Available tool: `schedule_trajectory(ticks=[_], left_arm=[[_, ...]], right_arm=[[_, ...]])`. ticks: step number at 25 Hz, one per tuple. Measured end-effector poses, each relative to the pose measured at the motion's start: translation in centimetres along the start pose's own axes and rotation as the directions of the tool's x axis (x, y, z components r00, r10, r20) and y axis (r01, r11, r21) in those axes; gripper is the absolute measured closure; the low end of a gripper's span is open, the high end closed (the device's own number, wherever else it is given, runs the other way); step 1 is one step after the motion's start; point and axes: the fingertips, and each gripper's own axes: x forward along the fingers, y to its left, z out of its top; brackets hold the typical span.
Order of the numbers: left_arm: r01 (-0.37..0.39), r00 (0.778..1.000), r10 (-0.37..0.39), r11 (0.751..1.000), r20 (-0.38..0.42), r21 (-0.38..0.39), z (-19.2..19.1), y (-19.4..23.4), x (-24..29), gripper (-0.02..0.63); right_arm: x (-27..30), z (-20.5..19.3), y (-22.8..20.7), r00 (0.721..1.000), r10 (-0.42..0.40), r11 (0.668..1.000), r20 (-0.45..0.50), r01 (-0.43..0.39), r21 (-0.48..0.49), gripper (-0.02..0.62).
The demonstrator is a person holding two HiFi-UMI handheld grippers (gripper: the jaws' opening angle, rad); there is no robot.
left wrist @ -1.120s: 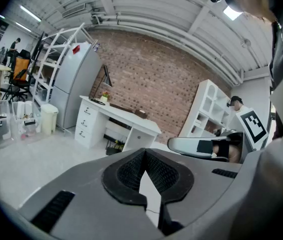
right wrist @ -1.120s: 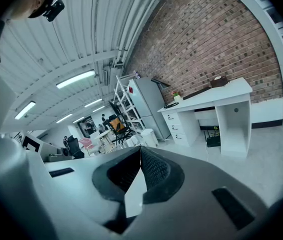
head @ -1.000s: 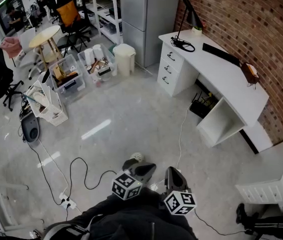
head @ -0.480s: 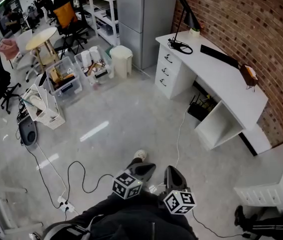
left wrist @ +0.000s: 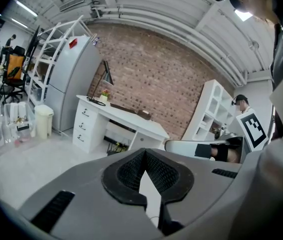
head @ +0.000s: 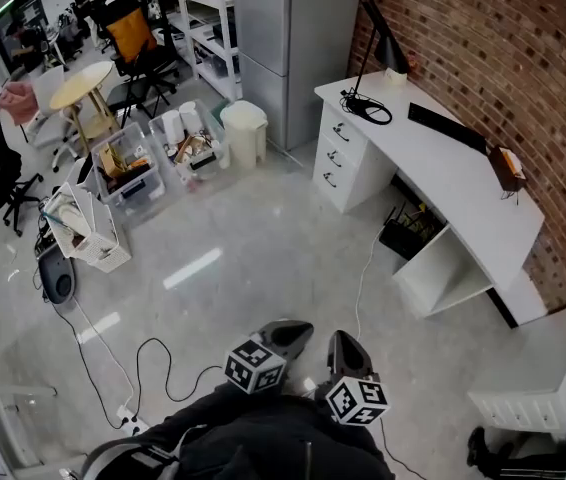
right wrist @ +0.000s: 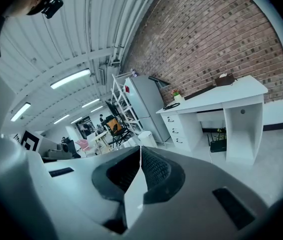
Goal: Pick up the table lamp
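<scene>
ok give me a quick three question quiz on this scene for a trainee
1. True or false: the table lamp stands on the white desk.
2. The wall behind the desk is made of: A wood, B brick, C glass.
3. Fill in: the jaws of the left gripper and the right gripper are both ____.
Key: 1 true; 2 B; 3 shut.

In the right gripper view the table lamp [right wrist: 159, 80] is too small for detail.
</scene>
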Motion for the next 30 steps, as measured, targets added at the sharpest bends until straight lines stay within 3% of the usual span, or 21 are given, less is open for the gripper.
schedule_trajectory(ticks=[12, 30], left_arm=[[0.01, 0.999, -0.01, 1.0, 0.04, 0.0, 8.0, 8.3, 3.4, 0.6], [0.069, 0.997, -0.071, 0.996, 0.038, 0.049, 15.2, 18.1, 8.4, 0.6]], right_arm=[[9.1, 5.0, -0.4, 0.999, -0.04, 0.999, 0.003, 0.04, -0.008, 0.583], [20.6, 9.8, -2.3, 0.993, -0.102, 0.994, 0.061, 0.099, 0.039, 0.583]])
